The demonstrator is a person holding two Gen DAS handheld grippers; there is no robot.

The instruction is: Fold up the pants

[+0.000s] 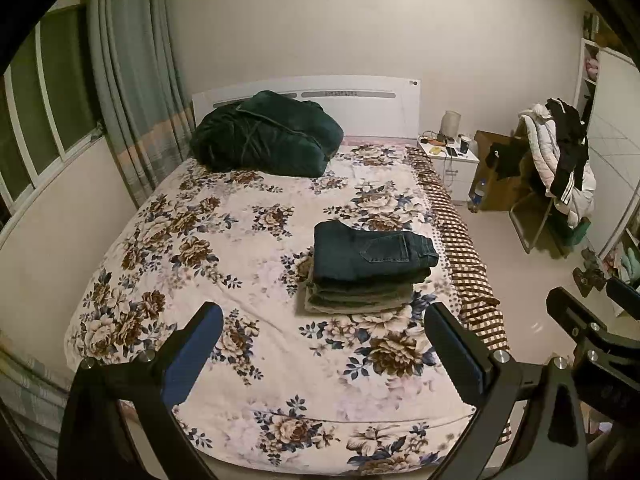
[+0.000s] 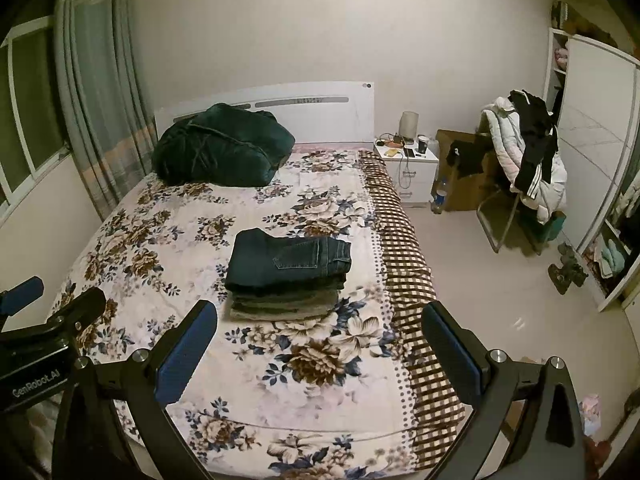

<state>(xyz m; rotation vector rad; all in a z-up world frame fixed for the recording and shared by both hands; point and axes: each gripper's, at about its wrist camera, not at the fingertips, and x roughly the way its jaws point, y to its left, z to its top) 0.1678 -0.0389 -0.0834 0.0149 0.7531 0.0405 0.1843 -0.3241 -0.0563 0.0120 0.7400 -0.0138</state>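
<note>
Folded dark blue denim pants (image 1: 370, 250) top a stack on the floral bed (image 1: 224, 216), long axis sideways, waistband rightward. Left claw (image 1: 324, 344) and right claw (image 2: 320, 340) gape wide, empty.

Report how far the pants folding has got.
Done: a stack of folded pants sits on the floral bedspread, dark jeans on top with their back pocket showing. In hand: nothing; the left gripper and right gripper are both open and empty above the foot of the bed. Left: no unfolded pants lie on the bed; clothes hang over the chair, but whether those are pants is unclear.
</note>
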